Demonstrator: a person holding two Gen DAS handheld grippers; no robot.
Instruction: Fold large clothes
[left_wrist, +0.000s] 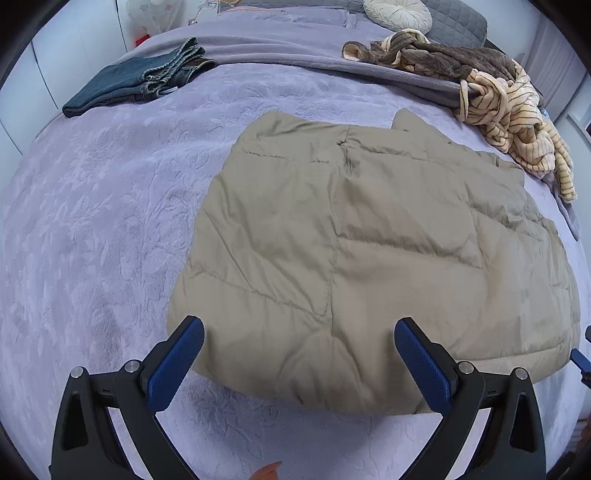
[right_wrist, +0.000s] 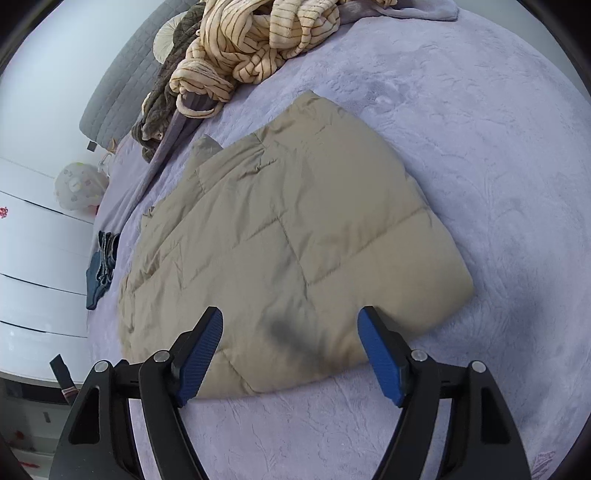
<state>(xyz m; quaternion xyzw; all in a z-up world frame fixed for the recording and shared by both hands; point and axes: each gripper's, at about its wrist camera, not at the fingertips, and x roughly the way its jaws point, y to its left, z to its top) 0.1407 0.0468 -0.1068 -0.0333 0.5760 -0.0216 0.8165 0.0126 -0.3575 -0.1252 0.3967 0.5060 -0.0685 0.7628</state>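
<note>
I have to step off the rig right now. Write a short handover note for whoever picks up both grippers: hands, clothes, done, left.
Left gripper: open, empty, above the near edge of the tan puffer jacket.
Right gripper: open, empty, over the same edge.
Jacket lies folded into a rough rectangle on the purple bedspread, released.
Done: jeans look folded at the far left of the bed.
Left: the striped cream garment and the brown one are still heaped at the far side. Whether the jacket needs another fold is your call.
</note>
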